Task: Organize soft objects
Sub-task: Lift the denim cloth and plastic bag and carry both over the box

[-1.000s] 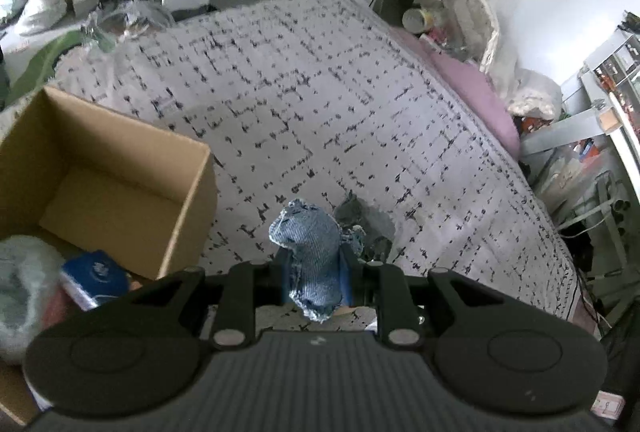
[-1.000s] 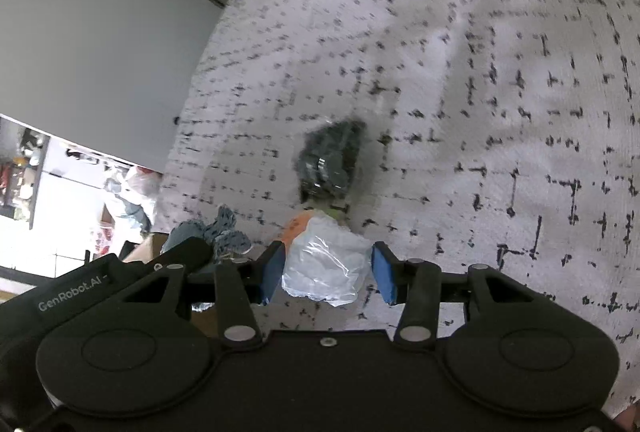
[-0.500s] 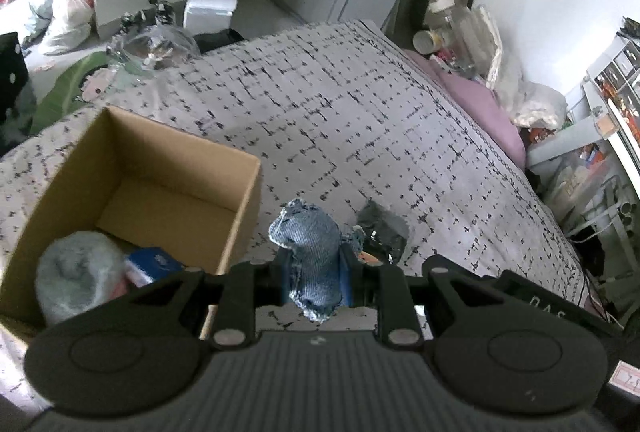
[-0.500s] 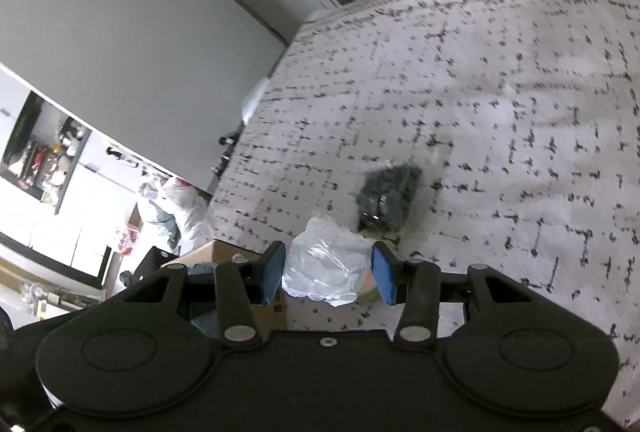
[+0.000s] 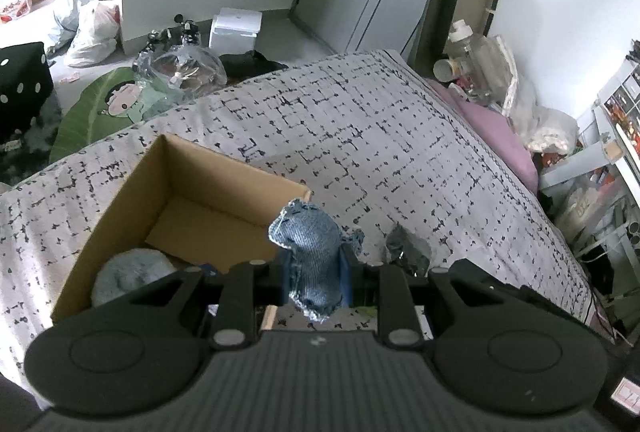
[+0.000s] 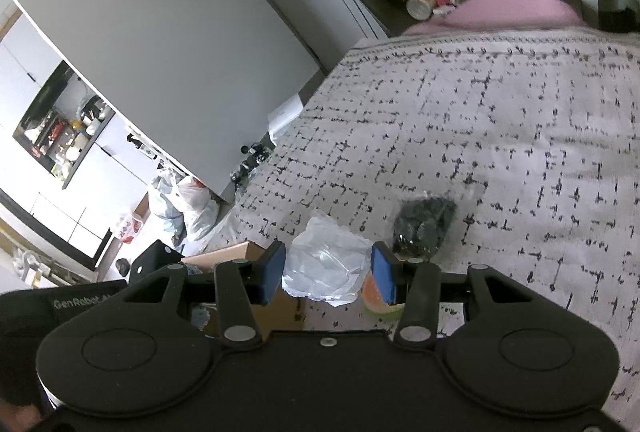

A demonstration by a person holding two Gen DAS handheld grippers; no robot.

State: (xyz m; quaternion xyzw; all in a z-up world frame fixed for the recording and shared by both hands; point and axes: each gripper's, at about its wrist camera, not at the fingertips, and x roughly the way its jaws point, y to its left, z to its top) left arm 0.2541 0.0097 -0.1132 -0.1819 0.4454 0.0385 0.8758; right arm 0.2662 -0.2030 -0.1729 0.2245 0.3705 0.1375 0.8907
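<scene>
My left gripper is shut on a bunched piece of blue denim cloth, held above the near right corner of an open cardboard box on the bed. A pale fluffy item lies inside the box. My right gripper is shut on a crumpled clear plastic packet above the bedspread; an orange and green item shows just under it. A dark wrapped bundle lies on the bedspread beyond both grippers. The box's edge shows to the left in the right wrist view.
The bed has a white spread with black dashes and a pink pillow at its far right. Bottles and bags crowd the headboard corner. On the floor to the left lie plastic bags, a green mat and a white box.
Both grippers have risen with their loads still held. The left view now takes in the whole box and more of the room; the right view has rolled and shows the bed's far end.
</scene>
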